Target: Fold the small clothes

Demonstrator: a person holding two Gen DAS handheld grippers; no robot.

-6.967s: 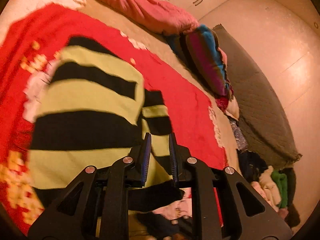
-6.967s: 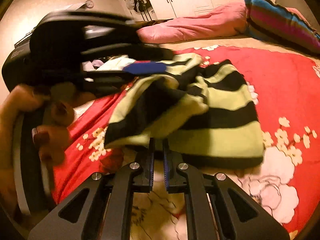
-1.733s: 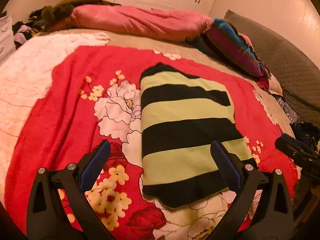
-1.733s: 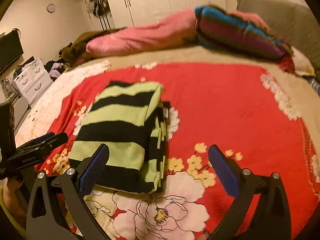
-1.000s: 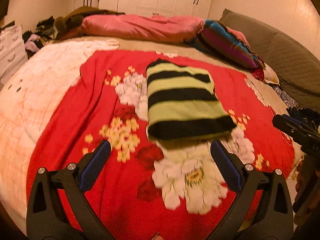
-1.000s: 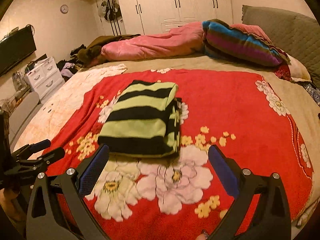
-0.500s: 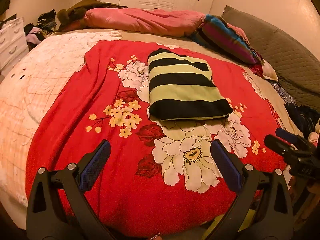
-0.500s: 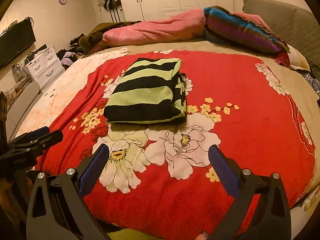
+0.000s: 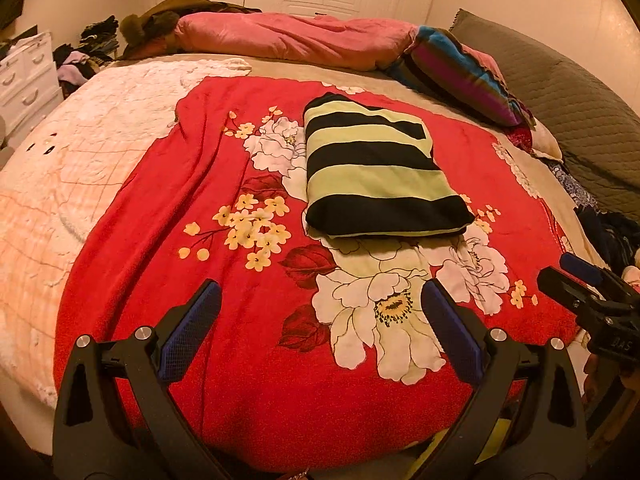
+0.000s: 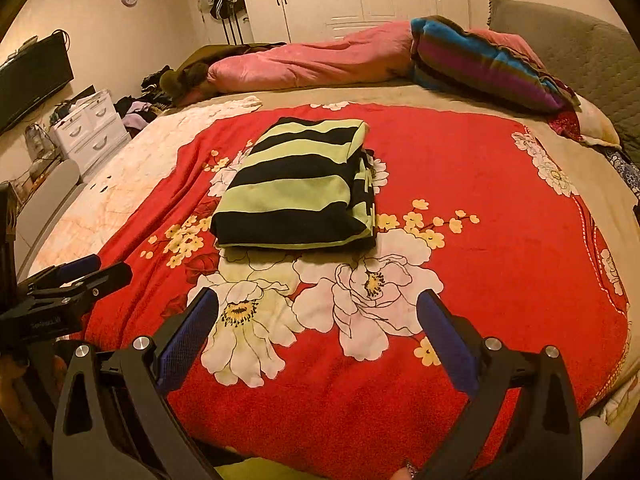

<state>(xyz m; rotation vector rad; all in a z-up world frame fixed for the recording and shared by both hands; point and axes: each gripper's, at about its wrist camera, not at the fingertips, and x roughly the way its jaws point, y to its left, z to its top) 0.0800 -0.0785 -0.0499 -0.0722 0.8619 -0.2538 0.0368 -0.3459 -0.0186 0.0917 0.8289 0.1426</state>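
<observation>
A black and pale-green striped sweater (image 9: 372, 172) lies folded in a neat rectangle on the red floral blanket (image 9: 248, 360); it also shows in the right wrist view (image 10: 296, 188). My left gripper (image 9: 320, 300) is open and empty, held back near the bed's front edge, well short of the sweater. My right gripper (image 10: 318, 304) is open and empty too, also at the front edge. Each gripper shows at the side of the other's view: the right one (image 9: 588, 280), the left one (image 10: 76, 276).
A pink duvet (image 9: 292, 40) and a striped blanket (image 9: 460, 72) lie at the far side of the bed. A grey quilted headboard (image 9: 580, 112) is on the right. White drawers (image 10: 92, 128) and a clothes pile (image 9: 88, 52) stand at the left.
Both grippers let go of the sweater, opened wide and drew back to the bed's front edge. The sweater now lies folded and still, farther away in both views.
</observation>
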